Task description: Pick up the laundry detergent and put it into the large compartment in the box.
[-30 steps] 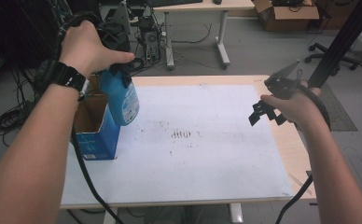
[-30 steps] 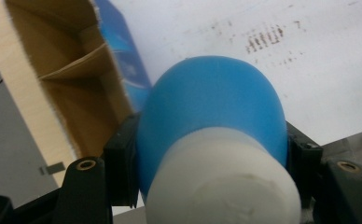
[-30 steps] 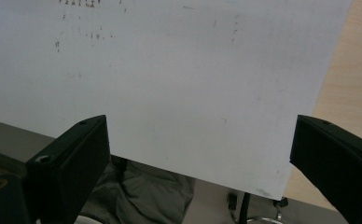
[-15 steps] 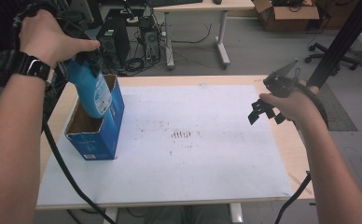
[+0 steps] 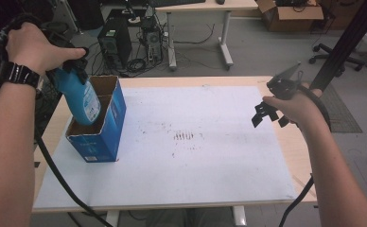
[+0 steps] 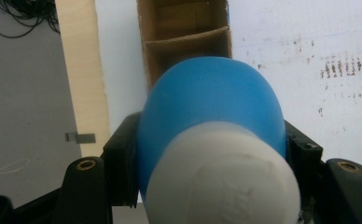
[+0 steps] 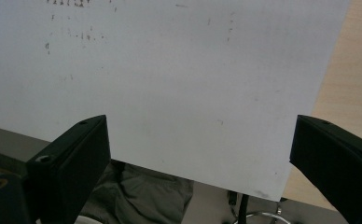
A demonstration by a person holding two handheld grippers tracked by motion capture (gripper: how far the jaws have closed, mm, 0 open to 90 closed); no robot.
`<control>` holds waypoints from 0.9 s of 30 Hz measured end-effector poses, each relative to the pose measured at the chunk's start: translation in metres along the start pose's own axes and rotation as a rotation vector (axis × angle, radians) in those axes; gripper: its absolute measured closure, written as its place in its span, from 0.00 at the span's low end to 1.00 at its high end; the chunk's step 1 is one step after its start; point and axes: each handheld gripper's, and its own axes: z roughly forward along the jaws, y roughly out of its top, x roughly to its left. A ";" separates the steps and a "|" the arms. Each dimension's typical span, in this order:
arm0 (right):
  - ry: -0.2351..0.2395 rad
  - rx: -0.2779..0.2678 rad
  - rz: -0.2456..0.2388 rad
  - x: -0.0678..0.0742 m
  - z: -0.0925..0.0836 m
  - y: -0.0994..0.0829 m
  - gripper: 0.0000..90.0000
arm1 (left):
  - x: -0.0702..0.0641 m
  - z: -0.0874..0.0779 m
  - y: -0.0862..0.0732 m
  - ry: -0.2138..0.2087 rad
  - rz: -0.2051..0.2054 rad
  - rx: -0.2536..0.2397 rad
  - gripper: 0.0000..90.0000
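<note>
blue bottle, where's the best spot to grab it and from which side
Grip the blue bottle at its narrow shoulder just under the white cap, coming from above, as the left gripper does: its base stands in the cardboard box, whose walls block its sides.

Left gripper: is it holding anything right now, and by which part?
Yes. The left gripper is shut on the blue bottle, its jaws clamped on the shoulder just below the white cap, bottom end lowered into the blue cardboard box.
</note>
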 end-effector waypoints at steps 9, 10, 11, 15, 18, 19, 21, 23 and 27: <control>0.004 0.019 0.012 -0.005 0.013 0.000 0.06 | 0.001 0.043 -0.001 -0.002 -0.012 0.042 0.42; 0.001 0.022 0.013 -0.006 0.014 0.000 0.06 | 0.002 0.048 -0.001 -0.003 -0.016 0.045 0.42; 0.000 0.024 0.012 -0.006 0.016 0.000 0.06 | 0.002 0.055 -0.002 -0.004 -0.019 0.055 0.42; 0.004 0.027 0.011 -0.006 0.020 0.000 0.06 | 0.003 0.071 -0.003 0.005 -0.019 0.074 0.42; 0.005 0.031 0.011 -0.006 0.022 0.000 0.06 | 0.004 0.077 -0.005 0.010 -0.023 0.078 0.42; 0.005 0.031 0.011 -0.006 0.022 0.000 0.06 | 0.004 0.081 -0.006 0.011 -0.027 0.078 0.42; 0.007 0.031 0.010 -0.006 0.024 0.000 0.06 | 0.005 0.087 -0.007 0.009 -0.027 0.085 0.42; 0.006 0.035 0.013 -0.006 0.024 0.000 0.06 | 0.005 0.093 -0.009 0.004 -0.033 0.091 0.42; 0.008 0.036 0.011 -0.007 0.026 -0.002 0.06 | 0.005 0.105 -0.011 -0.002 -0.042 0.106 0.42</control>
